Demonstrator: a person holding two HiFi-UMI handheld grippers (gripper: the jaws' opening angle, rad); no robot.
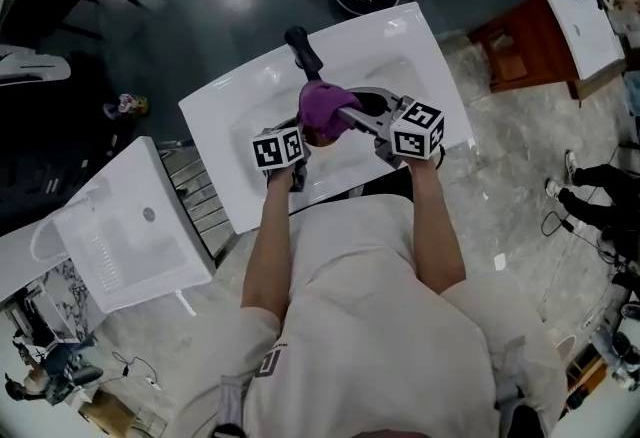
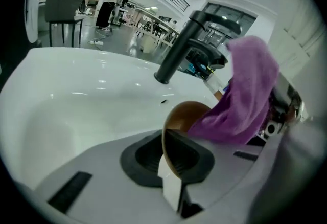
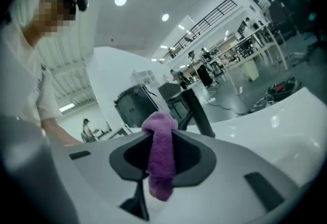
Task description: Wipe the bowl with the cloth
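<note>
Left hand-held gripper clamps the rim of the round brown bowl, steadying it; right hand-held gripper pinches the fuzzy purple cloth for wiping.

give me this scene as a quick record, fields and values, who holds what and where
place: over a white sink with a black faucet
left gripper: shut on the rim of the brown bowl
right gripper: shut on the purple cloth
cloth and bowl: cloth draped over the bowl's far side, touching it
bowl pose: tilted, held off the sink
</note>
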